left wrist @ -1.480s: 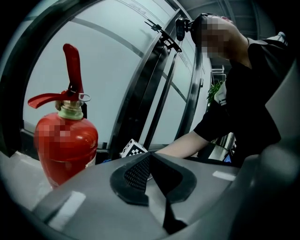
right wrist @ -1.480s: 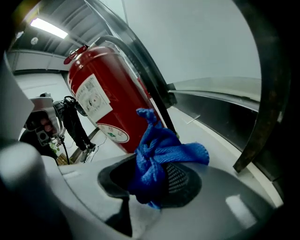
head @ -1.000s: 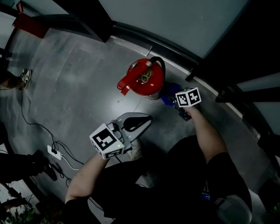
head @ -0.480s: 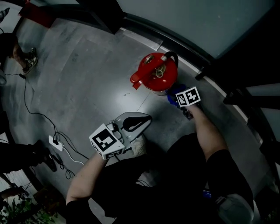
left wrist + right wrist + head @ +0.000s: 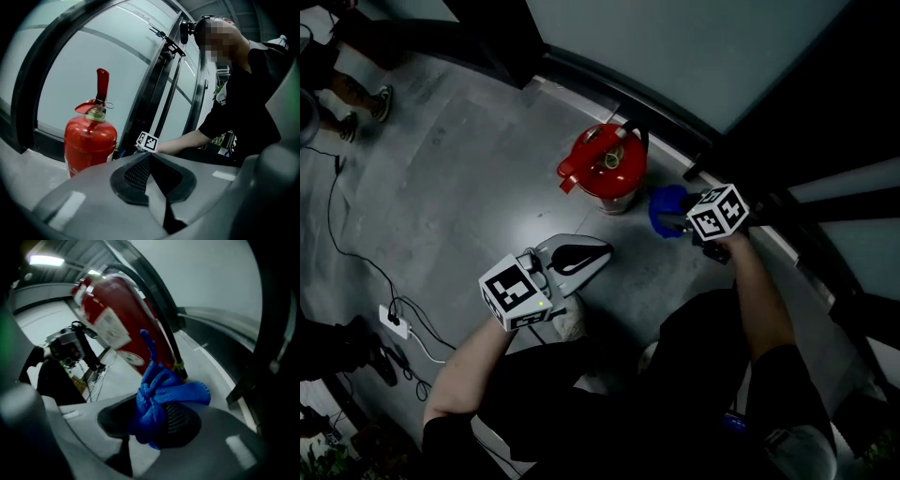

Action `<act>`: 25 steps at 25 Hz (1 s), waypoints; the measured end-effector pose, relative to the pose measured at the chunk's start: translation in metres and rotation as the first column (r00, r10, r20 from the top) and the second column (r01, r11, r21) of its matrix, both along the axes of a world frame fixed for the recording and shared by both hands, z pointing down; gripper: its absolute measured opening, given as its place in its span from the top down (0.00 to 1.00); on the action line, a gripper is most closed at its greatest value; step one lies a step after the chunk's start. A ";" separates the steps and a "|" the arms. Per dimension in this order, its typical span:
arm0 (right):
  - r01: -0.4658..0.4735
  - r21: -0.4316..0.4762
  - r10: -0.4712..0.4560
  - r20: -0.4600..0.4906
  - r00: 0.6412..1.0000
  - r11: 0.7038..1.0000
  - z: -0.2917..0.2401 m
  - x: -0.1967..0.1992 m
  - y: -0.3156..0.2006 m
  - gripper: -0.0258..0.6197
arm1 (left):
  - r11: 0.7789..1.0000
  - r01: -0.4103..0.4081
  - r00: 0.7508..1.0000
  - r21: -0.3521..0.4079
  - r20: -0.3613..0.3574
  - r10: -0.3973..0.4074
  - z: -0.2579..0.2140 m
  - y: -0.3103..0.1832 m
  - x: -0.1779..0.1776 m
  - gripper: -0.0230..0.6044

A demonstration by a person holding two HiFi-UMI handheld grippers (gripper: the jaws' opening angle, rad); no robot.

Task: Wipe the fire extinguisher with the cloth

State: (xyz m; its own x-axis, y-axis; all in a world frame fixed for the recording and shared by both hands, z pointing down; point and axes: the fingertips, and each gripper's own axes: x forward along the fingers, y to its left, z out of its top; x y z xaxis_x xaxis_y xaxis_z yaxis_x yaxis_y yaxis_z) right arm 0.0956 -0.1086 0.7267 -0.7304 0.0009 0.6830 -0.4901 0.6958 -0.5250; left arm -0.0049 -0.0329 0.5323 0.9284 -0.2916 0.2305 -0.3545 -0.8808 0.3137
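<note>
A red fire extinguisher (image 5: 602,171) stands upright on the grey floor by the glass wall, with a red lever and a black hose on top. To its right, a bunched blue cloth (image 5: 667,208) is clamped in my right gripper (image 5: 682,221), close to the cylinder's side. In the right gripper view the blue cloth (image 5: 157,399) fills the jaws, and the extinguisher (image 5: 119,324) with its white label lies just beyond. My left gripper (image 5: 596,251) hangs nearer me with its jaws shut on nothing. In its own view the left gripper (image 5: 150,157) points toward the extinguisher (image 5: 90,140).
A black-framed glass wall (image 5: 675,56) and a raised sill run behind the extinguisher. A white power strip (image 5: 394,321) with black cables lies on the floor at the left. Another person's shoes (image 5: 366,98) stand at the top left. My own legs fill the bottom.
My right gripper, with the cloth, has risen and drawn slightly to the right of the extinguisher. The head view has shifted. The left gripper has kept its place.
</note>
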 end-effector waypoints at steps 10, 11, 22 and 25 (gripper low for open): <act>-0.224 0.263 0.029 0.586 0.810 0.939 -0.242 -0.019 -0.008 0.75 | 0.989 -0.140 0.989 0.051 -0.034 0.142 -0.022 0.000 0.038 0.95; -0.245 0.249 0.051 0.596 0.801 0.937 -0.247 -0.027 -0.011 0.75 | 0.989 -0.137 0.990 0.050 -0.036 0.139 -0.023 0.000 0.037 0.95; -0.346 0.170 0.224 0.493 0.841 0.923 -0.194 -0.061 -0.020 0.75 | 0.991 -0.129 0.991 0.033 -0.029 0.130 -0.016 0.000 0.031 0.95; -0.363 0.146 0.241 0.519 0.820 0.920 -0.191 -0.059 -0.022 0.75 | 0.991 -0.130 0.991 0.026 -0.029 0.131 -0.011 0.000 0.031 0.95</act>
